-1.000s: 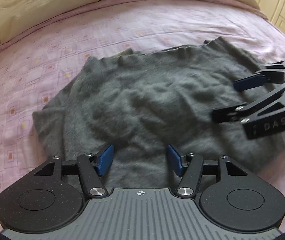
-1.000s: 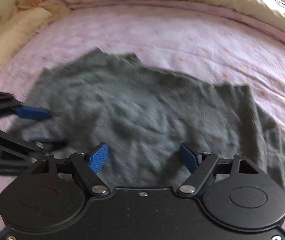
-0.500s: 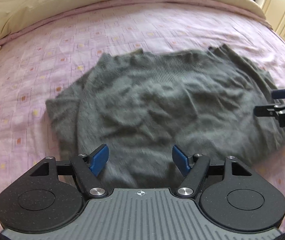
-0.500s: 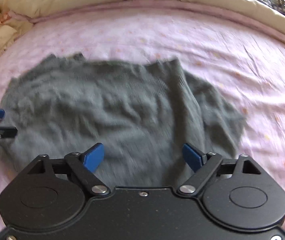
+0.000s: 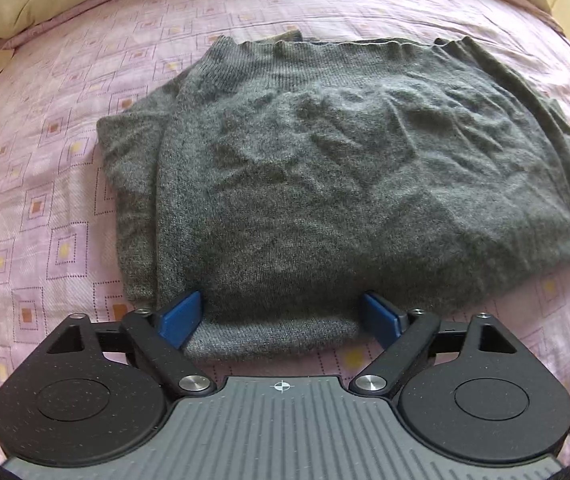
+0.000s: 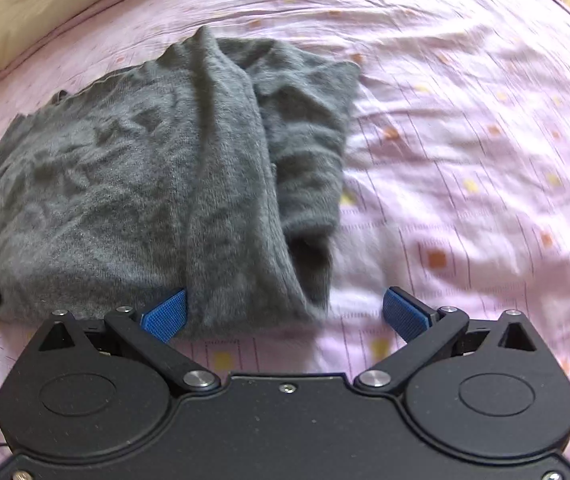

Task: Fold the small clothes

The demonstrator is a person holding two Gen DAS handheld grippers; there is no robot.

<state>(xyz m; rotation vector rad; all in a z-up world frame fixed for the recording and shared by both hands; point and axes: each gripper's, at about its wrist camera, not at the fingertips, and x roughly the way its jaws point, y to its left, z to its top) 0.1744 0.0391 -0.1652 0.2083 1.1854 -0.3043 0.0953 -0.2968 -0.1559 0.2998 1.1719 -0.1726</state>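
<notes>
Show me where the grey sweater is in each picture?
Left wrist: grey sweater fills the middle, its near edge between the open left hand-held gripper.
Right wrist: it lies left of centre.
Shared landmark: the pink patterned bedsheet.

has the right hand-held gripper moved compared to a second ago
Yes. The right hand-held gripper has swung rightward along the grey sweater: its open jaws now straddle the sweater's right edge, with bare pink sheet ahead.

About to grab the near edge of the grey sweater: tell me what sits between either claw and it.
Nothing visible does. The left claw is open with the grey sweater hem already between its fingers. The right claw is open at the sweater's near right corner. Only the pink bedsheet lies around it.
</notes>
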